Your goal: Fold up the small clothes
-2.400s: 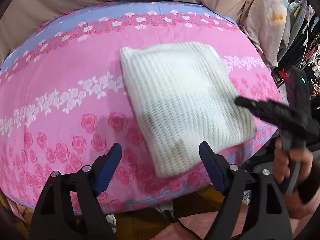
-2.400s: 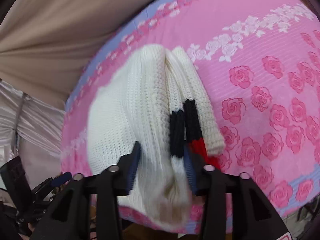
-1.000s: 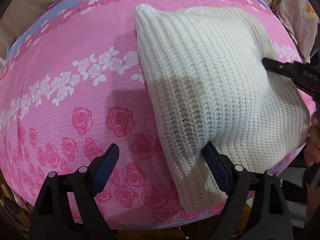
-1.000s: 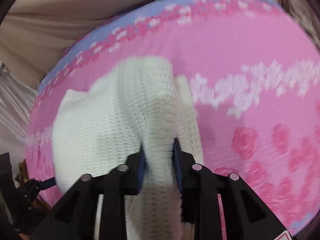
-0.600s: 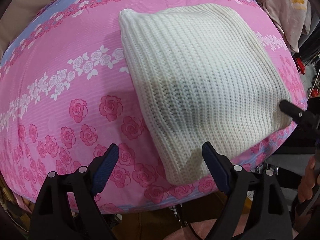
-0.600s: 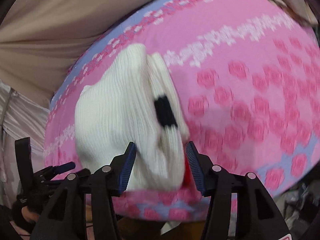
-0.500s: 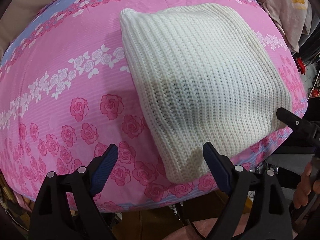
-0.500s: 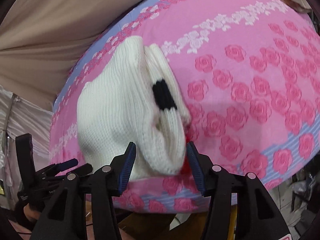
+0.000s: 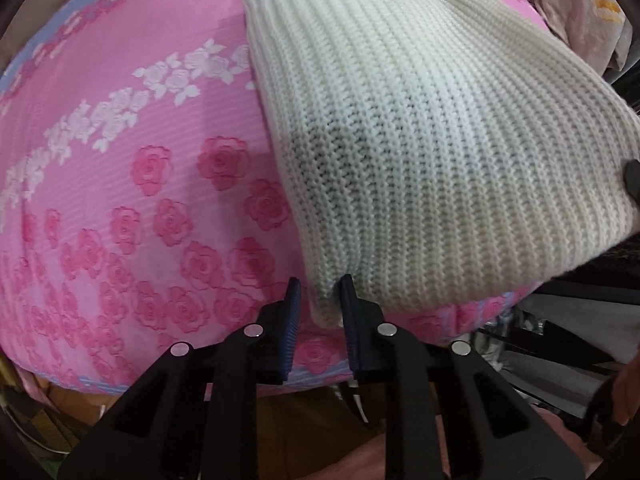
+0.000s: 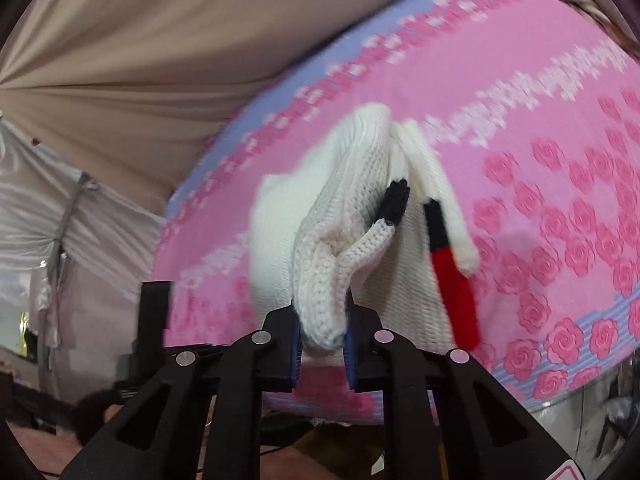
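With both jaws just closing, our left hand-held gripper (image 9: 318,300) and right hand-held gripper (image 10: 322,328) each pinch a near corner of the cream chunky-knit sweater (image 9: 420,140) on the pink rose-printed bed (image 9: 140,200), so we lift evenly and keep the edges aligned.

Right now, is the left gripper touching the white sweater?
Touching. The left wrist view shows the left gripper with both pads pinching the near corner of the white sweater.

Right claw (image 9: 632,178) mostly off-frame
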The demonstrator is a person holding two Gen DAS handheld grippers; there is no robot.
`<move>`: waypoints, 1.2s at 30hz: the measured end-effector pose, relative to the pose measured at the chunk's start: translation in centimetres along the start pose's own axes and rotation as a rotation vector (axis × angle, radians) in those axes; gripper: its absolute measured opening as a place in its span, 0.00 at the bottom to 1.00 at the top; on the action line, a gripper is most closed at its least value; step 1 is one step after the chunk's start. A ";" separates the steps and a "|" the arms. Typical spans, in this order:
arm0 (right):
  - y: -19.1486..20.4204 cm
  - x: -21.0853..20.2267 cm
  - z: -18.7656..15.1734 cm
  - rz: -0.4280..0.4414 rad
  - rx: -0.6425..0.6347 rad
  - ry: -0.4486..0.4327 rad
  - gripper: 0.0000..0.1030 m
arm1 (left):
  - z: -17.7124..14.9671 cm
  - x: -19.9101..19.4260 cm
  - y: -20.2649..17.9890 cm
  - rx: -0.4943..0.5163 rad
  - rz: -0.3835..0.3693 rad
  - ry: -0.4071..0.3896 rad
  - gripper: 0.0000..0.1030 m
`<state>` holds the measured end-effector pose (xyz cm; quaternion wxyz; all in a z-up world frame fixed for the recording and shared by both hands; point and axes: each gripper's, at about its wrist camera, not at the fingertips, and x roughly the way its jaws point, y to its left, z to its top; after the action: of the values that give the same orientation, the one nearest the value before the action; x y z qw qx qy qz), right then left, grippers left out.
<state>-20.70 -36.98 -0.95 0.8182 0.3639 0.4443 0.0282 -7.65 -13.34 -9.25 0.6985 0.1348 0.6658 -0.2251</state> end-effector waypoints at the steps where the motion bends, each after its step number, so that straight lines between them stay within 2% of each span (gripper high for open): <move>1: 0.0 0.1 -0.2 -0.006 -0.003 0.007 0.15 | 0.0 0.3 0.1 -0.002 0.012 0.007 0.19; 2: -0.6 0.8 -0.5 -0.033 -0.006 0.024 0.15 | 0.0 0.7 0.1 -0.006 0.018 0.016 0.20; 4: -3.2 3.8 -2.0 -0.238 -0.032 0.087 0.15 | 0.2 1.4 0.0 -0.011 0.008 0.024 0.24; 5: -5.4 5.9 -3.1 -0.321 -0.022 0.147 0.15 | 0.2 1.3 -0.2 -0.007 0.017 0.024 0.25; 8: -7.2 4.9 -3.5 -0.226 0.096 0.122 0.16 | 0.3 0.0 -1.5 0.037 0.062 -0.028 0.34; 10: -6.0 3.0 -2.7 -0.265 0.073 0.077 0.31 | 0.5 -1.8 -2.4 0.062 0.105 -0.103 0.39; 13: -4.0 0.8 -1.1 -0.285 0.024 0.003 0.36 | 1.3 -3.9 -3.2 0.063 0.105 -0.190 0.53; 14: -3.4 0.6 -0.4 -0.277 0.013 -0.016 0.38 | 1.8 -4.4 -3.4 0.062 0.108 -0.221 0.54; 17: -2.1 1.8 2.0 -0.247 -0.026 -0.045 0.40 | 3.7 -4.1 -4.0 0.065 0.154 -0.258 0.56; 19: -1.8 4.4 3.2 -0.261 -0.062 -0.021 0.41 | 5.5 -3.0 -4.2 0.070 0.194 -0.268 0.56; 20: -2.0 5.7 3.7 -0.267 -0.069 -0.005 0.41 | 6.6 -2.3 -3.9 0.076 0.205 -0.260 0.57; 21: -2.3 7.3 4.1 -0.271 -0.075 0.025 0.25 | 6.6 -2.2 -3.8 0.076 0.209 -0.254 0.58; 22: -2.6 8.3 4.2 -0.285 -0.081 0.044 0.15 | 7.1 -1.7 -3.9 0.078 0.218 -0.249 0.58; 24: -1.8 7.8 4.6 -0.294 -0.107 0.004 0.11 | 6.9 -1.4 -3.7 0.080 0.228 -0.253 0.58; 27: -0.7 5.2 4.9 -0.293 -0.138 -0.082 0.09 | 6.8 -1.4 -3.8 0.084 0.237 -0.255 0.59; 28: -1.2 5.4 5.1 -0.300 -0.132 -0.078 0.09 | 6.8 -1.2 -3.9 0.084 0.240 -0.255 0.60; 30: -3.6 7.9 4.9 -0.340 -0.103 0.008 0.09 | 6.8 -1.1 -3.9 0.085 0.239 -0.250 0.61; 31: -4.8 9.0 4.5 -0.332 -0.089 0.038 0.09 | 6.8 -1.0 -4.0 0.086 0.243 -0.250 0.61; 36: -2.6 5.5 5.2 -0.282 -0.042 -0.034 0.12 | 6.7 -1.0 -3.6 0.068 0.236 -0.248 0.62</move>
<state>-14.18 -39.88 -4.70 0.8289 0.2809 0.4764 -0.0839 -3.59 -19.62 -7.36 0.7917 0.2070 0.5462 -0.1790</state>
